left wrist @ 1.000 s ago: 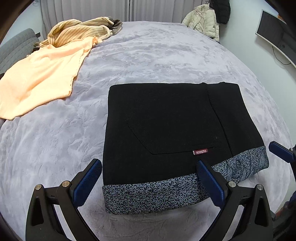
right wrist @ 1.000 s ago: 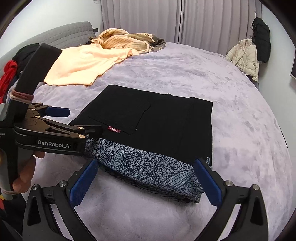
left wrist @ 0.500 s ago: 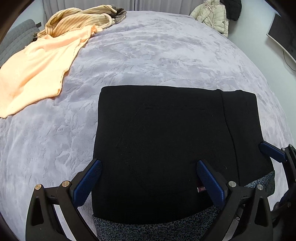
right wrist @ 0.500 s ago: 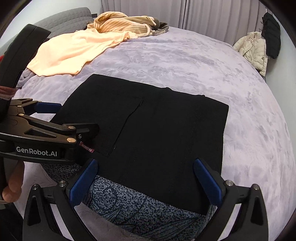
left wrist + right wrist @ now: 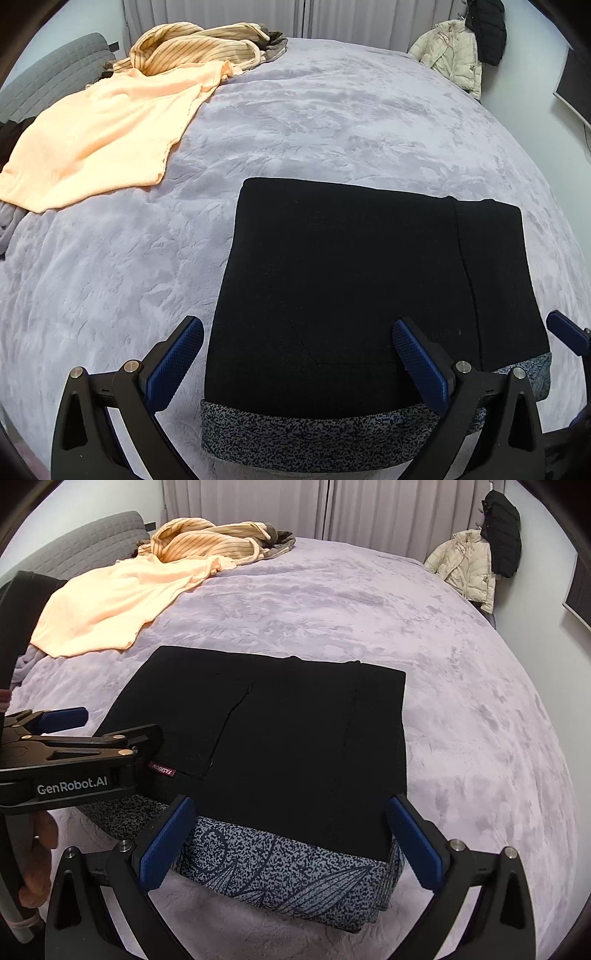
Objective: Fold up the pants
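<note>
Folded pants (image 5: 369, 288) lay flat on the bed (image 5: 332, 129), speckled lining showing along the near edge. Left gripper (image 5: 295, 365) and right gripper (image 5: 291, 838) hung above that edge, jaws wide, holding nothing.

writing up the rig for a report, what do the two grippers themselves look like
Both are matte black frames with cut-out, triangulated arms and silver rivets. Each finger ends in a blue, finely textured pad. The left gripper, seen side-on from the right wrist camera, carries white "GenRobot.AI" lettering; the right gripper shows none there. A bare hand grips the left one's handle.
</note>
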Available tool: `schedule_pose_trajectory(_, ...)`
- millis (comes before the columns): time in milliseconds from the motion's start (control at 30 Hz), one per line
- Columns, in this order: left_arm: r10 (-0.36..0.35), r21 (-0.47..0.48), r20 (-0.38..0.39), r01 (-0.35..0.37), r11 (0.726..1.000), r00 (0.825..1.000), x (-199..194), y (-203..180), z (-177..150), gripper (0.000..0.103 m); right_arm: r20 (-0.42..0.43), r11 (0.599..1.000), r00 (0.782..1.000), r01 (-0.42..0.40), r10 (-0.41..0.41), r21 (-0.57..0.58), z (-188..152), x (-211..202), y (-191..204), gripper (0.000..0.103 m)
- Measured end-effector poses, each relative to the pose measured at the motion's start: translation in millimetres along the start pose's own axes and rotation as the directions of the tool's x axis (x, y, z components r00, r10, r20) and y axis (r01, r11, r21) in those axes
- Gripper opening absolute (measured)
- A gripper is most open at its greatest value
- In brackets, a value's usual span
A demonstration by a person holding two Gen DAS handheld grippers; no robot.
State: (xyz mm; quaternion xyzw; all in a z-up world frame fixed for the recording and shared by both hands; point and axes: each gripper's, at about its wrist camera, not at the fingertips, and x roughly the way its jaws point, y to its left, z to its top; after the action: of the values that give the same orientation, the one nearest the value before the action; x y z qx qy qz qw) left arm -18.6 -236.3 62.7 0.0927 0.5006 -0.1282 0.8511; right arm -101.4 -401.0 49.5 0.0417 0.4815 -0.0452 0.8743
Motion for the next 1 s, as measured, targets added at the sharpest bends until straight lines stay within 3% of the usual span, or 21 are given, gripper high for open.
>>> schedule_pose_trajectory(133,0.045,-0.026,0.028,-0.045,0.999,0.999,-9.7,6.0,-1.5,0.102,-0.035,0.999,0.999,0.024,-0.022,0.044,-1.5,2.9,-3.6,0.103)
schedule_pose_trajectory(1000,0.011,0.017,-0.015,-0.011,1.000,1.000,-10.2,1.5,-8.2,0.102,-0.058,0.995,0.998,0.044,-0.039,0.085,-4.1,3.6,-4.2,0.103)
